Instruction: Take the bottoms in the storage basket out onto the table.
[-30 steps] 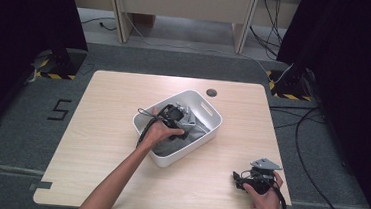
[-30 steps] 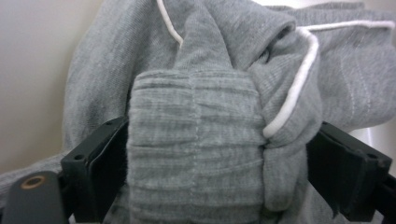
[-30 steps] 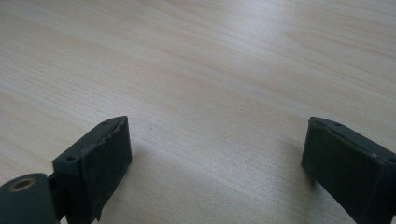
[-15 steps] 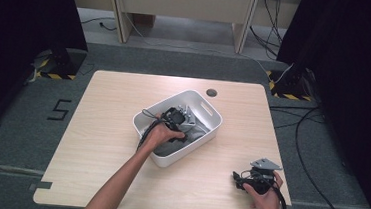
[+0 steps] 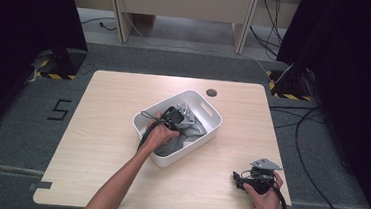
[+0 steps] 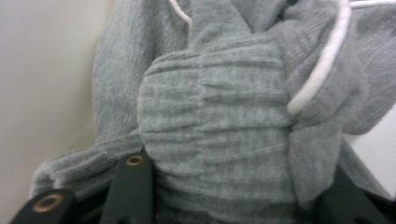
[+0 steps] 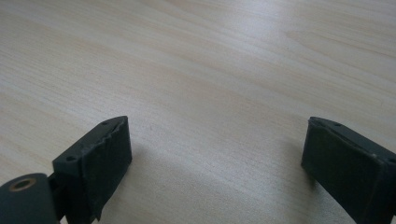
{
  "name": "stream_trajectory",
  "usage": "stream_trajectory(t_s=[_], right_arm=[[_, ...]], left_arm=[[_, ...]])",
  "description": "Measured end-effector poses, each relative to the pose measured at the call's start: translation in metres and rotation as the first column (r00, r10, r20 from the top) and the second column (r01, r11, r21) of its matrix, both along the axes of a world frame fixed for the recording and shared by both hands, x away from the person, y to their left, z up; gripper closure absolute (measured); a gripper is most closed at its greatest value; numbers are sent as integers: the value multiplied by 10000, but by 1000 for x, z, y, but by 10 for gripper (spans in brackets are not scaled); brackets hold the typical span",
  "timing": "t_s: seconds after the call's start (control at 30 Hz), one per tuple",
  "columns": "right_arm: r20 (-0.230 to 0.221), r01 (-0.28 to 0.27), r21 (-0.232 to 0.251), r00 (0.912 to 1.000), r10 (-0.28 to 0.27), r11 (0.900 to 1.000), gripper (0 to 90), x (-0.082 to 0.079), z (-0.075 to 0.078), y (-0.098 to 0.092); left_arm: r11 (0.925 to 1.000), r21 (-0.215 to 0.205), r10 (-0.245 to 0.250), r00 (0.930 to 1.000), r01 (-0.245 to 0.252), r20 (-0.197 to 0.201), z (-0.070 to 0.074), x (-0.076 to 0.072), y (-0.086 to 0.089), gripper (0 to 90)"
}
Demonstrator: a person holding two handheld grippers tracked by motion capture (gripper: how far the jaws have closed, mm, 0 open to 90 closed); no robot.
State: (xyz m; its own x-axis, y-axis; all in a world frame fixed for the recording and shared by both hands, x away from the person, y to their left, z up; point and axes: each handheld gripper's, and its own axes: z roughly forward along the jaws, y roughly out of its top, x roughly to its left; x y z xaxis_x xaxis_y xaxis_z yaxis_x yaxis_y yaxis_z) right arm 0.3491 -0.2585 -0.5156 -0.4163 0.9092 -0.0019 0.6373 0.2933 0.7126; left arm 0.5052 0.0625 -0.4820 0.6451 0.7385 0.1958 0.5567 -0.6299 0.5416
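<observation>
A grey knitted garment point(image 5: 183, 136) with a white drawstring lies bunched in a white bin point(image 5: 210, 106) at the table's middle. My left gripper point(image 5: 178, 117) reaches down into the bin. In the left gripper view its jaws have just been closing, and a thick ribbed fold of the garment point(image 6: 219, 116) bulges between them, pressed from both sides. My right gripper point(image 5: 238, 179) rests at the table's front right corner, pointing left. In the right gripper view it point(image 7: 215, 158) stands open over bare wood with nothing between its fingers.
The bin's white inner wall point(image 6: 42, 84) is close on the left of the garment. A small dark round grommet point(image 5: 211, 92) sits in the tabletop point(image 5: 103, 108) behind the bin. Cables point(image 5: 302, 123) lie on the floor to the right.
The left hand has stayed in the bin over the garment, with little visible shift from above. The right hand and its gripper have not moved.
</observation>
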Motion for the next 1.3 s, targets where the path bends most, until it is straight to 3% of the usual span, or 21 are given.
stream_trajectory(t_s=[0.13, 0.23, 0.4, 0.47, 0.63, 0.7, 0.8, 1.03, 1.17, 1.3], right_arm=[[8, -12, -12, 10000, 12, 10000, 91, 0, 0, 0], [-5, 11, 23, 10000, -11, 10000, 91, 0, 0, 0], [-3, 30, 26, 10000, -30, 10000, 91, 0, 0, 0], [-10, 42, 32, 10000, -42, 10000, 91, 0, 0, 0], [-34, 47, 3, 10000, -47, 10000, 91, 0, 0, 0], [-16, 66, 7, 10000, -66, 10000, 91, 1, 0, 0], [-22, 100, 12, 9999, -100, 9999, 91, 1, 0, 0], [-3, 104, 21, 9999, -104, 9999, 91, 2, 0, 0], [-12, 110, 36, 9999, -110, 9999, 91, 2, 0, 0], [14, 99, 16, 10000, -99, 9999, 91, 2, 0, 0]], left_arm=[[9994, -356, 3, 10000, -6, -65, 5, -1, 4, 627], [9944, -1054, 81, 9999, -92, -109, 13, 0, 13, 640], [9916, -1289, 59, 10000, -51, 62, 25, -1, 15, 648], [9839, -1785, -34, 10000, 48, 82, 38, -5, 17, 650], [9791, -2024, -112, 9993, 185, 368, 55, -10, 19, 650], [9725, -2311, -187, 9984, 305, 532, 69, -14, 21, 651], [9718, -2314, -298, 9969, 458, 723, 82, -16, 23, 650], [9678, -2452, -361, 9953, 573, 901, 96, -22, 28, 649], [9620, -2669, -326, 9945, 582, 994, 106, -22, 30, 649], [9565, -2827, -408, 9925, 722, 1154, 124, -25, 32, 649]])
